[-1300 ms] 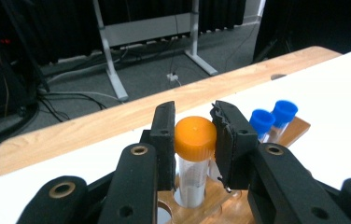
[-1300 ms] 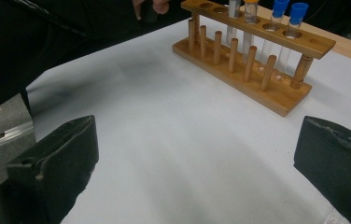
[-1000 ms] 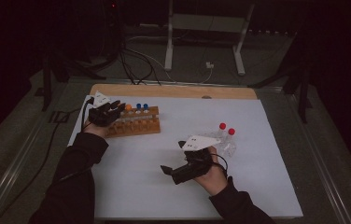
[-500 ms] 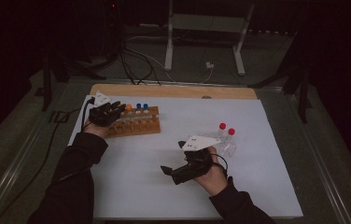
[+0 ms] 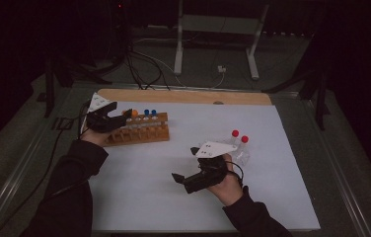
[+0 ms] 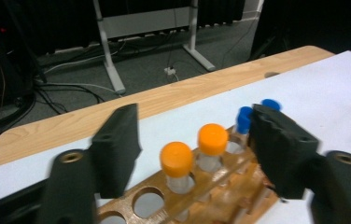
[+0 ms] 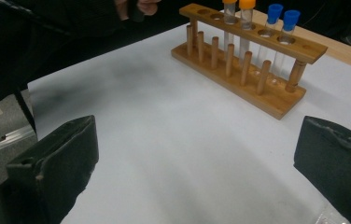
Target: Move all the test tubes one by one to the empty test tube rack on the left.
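A wooden tube rack (image 5: 141, 132) stands at the table's back left, holding two orange-capped tubes (image 6: 177, 159) and two blue-capped tubes (image 5: 150, 113). My left gripper (image 5: 120, 118) hovers at the rack's left end. In the left gripper view its jaws have just been opening. They now stand open (image 6: 197, 142) on either side of the orange-capped tubes, pads clear of them. My right gripper (image 5: 181, 181) rests low over the white sheet in the middle, open and holding nothing (image 7: 199, 161), and faces the rack (image 7: 253, 70).
Two red-capped tubes (image 5: 239, 137) lie in clear plastic just behind the right hand. A white sheet (image 5: 173, 207) covers the wooden tabletop (image 5: 183, 97). Cables and a metal stand (image 5: 215, 29) sit on the floor beyond the table.
The left gripper's jaws have opened at the rack, leaving the orange-capped tube standing in its hole, and the hand has lifted slightly. The right hand has stayed put.
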Motion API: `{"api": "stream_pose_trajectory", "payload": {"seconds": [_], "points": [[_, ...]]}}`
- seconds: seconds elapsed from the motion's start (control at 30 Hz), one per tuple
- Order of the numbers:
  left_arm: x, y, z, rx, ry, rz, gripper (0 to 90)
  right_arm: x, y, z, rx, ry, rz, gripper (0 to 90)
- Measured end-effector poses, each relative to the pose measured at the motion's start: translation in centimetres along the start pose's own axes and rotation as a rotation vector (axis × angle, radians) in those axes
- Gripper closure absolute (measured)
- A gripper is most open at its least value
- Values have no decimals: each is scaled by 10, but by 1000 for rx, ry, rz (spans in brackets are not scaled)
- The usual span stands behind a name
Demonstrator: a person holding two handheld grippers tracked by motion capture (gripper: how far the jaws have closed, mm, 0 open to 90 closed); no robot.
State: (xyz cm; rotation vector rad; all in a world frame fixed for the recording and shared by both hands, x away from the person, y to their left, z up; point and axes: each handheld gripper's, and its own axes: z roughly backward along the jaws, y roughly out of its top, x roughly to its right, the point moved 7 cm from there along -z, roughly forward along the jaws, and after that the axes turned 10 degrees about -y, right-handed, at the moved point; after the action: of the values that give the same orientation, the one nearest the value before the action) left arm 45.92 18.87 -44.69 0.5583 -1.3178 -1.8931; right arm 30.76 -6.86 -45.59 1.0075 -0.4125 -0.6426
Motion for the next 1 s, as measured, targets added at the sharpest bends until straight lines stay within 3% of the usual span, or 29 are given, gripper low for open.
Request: {"api": "stream_pose_trajectory", "payload": {"seconds": [0.13,0.2,0.27,0.4,0.63,0.73,0.9,1.0], "points": [[15,1,11,6,-42,0,160,4,2,3,9,-7,-8,0],[26,1,17,25,-104,-3,138,6,2,5,11,-17,-9,0],[35,0,23,39,-145,-3,56,9,1,6,13,-25,-12,0],[56,-8,32,49,-229,-23,37,14,-1,11,19,-37,-13,0],[93,-28,44,49,-345,-92,10,30,-9,22,29,-79,-22,0],[107,-37,45,35,-378,-136,6,40,-14,29,32,-108,-36,0],[125,-46,44,27,-437,-150,6,61,-30,40,19,-170,-69,0],[130,-48,45,32,-450,-153,6,74,-41,48,3,-218,-90,0]]}}
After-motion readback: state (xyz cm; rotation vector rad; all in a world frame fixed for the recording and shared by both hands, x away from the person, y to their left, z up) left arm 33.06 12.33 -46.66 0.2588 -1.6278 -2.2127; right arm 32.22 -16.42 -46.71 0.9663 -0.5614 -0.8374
